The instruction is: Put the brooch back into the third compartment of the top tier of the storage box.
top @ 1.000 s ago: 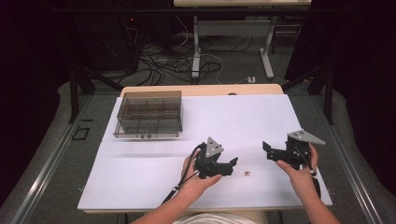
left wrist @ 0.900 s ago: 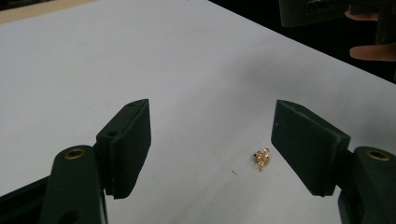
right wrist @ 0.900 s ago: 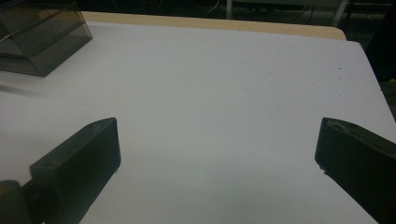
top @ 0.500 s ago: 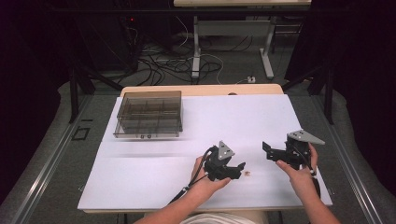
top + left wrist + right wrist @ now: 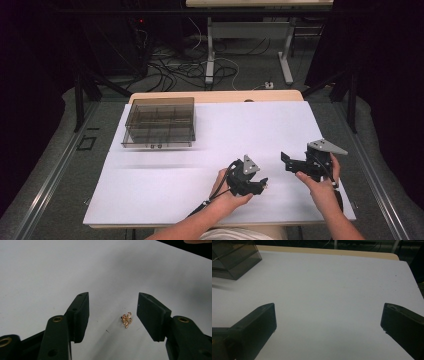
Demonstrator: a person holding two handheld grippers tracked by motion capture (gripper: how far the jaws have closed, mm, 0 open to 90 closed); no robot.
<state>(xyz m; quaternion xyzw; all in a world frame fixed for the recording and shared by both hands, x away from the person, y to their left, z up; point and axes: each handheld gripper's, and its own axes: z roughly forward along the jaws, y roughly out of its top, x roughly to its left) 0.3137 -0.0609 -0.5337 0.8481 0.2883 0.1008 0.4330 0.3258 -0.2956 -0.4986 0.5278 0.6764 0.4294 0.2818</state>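
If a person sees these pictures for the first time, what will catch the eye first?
Probably the small gold trinket of curled wire, lying on the white table between the open jaws of the left gripper, nearer one of them; the jaws have just been closing, but no pad touches it yet. Next comes the smoky clear box with compartments at the table's far left, and the right gripper, held open at the near right.

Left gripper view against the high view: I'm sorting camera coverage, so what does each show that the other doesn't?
The left gripper view alone makes out a small gold wire trinket lying between its fingers, untouched. The high view alone takes in the smoky clear compartment box, the right gripper, both forearms and the floor cables. Both show the left gripper and the white tabletop.
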